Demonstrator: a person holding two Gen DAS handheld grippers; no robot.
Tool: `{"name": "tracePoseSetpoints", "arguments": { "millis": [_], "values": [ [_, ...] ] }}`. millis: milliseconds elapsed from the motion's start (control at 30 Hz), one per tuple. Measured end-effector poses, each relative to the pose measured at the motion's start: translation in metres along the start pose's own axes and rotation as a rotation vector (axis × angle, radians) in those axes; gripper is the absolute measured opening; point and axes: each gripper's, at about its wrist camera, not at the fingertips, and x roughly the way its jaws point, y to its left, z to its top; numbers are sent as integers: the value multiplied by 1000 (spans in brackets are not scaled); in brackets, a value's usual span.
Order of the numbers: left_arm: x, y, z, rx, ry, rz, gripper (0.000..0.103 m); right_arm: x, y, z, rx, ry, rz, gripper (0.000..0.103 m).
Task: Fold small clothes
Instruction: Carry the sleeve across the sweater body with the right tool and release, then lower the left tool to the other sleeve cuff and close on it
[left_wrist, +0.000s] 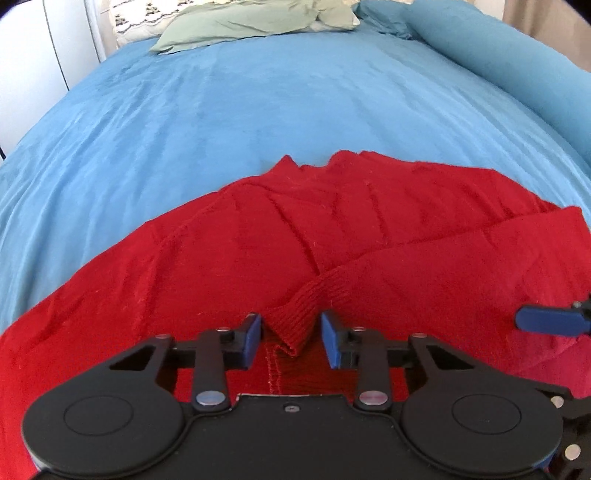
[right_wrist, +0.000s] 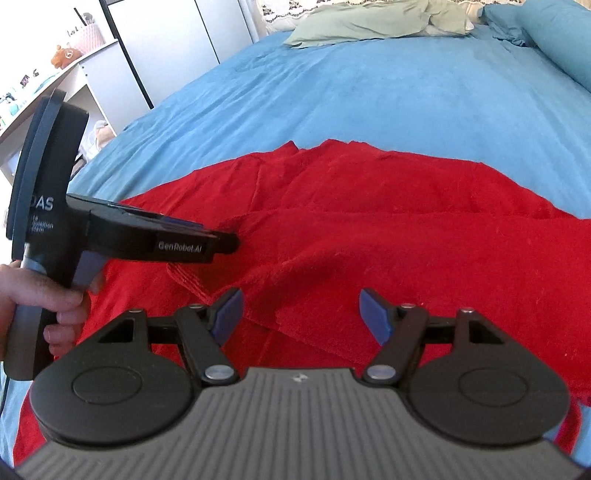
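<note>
Red sweater (left_wrist: 295, 236): one is spread across the near part of the bed (left_wrist: 229, 110), on the blue cover.
Sleeve cuff (left_wrist: 295, 321): one ribbed cuff is seen only from the left wrist, folded back over the sweater's body and lying between the left fingers.
Left hand-held gripper (left_wrist: 291, 338): the jaws are narrowed around the cuff; the left pad seems to touch the knit, while a small gap is seen at the right pad, so no firm pinch is shown.
Right hand-held gripper (right_wrist: 301, 317): the jaws are spread wide above a folded edge of the sweater, with nothing pinched.
Hand (right_wrist: 40, 295): one is shown only from the right wrist, wrapped round the left tool's handle.
Shelf (right_wrist: 55, 77): one is caught only from the right wrist, beside the bed.
Pillows: one green pillow (left_wrist: 251, 22) and one blue bolster (left_wrist: 517, 59) are seen at the far end.
</note>
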Motion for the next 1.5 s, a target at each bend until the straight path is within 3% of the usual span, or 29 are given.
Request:
{"name": "tracePoseSetpoints", "arguments": {
  "millis": [33, 133, 367, 600, 833, 1000, 1067, 1100, 1133, 1200, 1300, 1367, 1433, 1500],
  "values": [
    [0, 1, 1, 1, 5, -6, 16, 1, 0, 1, -1, 0, 1, 86],
    [0, 2, 5, -2, 16, -13, 9, 0, -1, 1, -8, -4, -1, 86],
    [-19, 3, 11, 16, -23, 39, 8, -5, -2, 5, -9, -26, -15, 86],
    [-68, 35, 22, -4, -101, 122, 8, -21, 4, 7, -6, -57, -11, 86],
    [-67, 91, 2, -112, -24, 208, 8, -22, 9, 1, 10, -46, -6, 86],
    [-52, 95, -10, -84, -23, 224, 10, -16, 12, -5, 6, -27, -15, 86],
    [-48, 95, -11, -87, -14, 240, 20, -15, 12, -7, -2, -22, -21, 86],
    [-50, 95, -9, -93, -18, 249, 32, -14, 11, -8, -6, -20, -24, 86],
    [-53, 94, -8, -99, -25, 262, 55, -15, 11, -9, -9, -20, -26, 85],
    [-62, 91, -7, -98, -47, 301, 82, -16, 10, -8, -13, -22, -35, 86],
    [-84, 85, -8, -96, -84, 310, 93, -19, 6, -6, -15, -28, -50, 86],
    [-93, 78, -8, -100, -88, 212, 94, -20, 1, -2, -22, -31, -77, 86],
    [-95, 67, -9, -71, -84, 89, 95, -20, -7, 3, -27, -35, -115, 96],
    [-87, 52, -7, -22, -85, 55, 95, -19, -18, 8, -24, -61, -163, 102]
  ]
}}
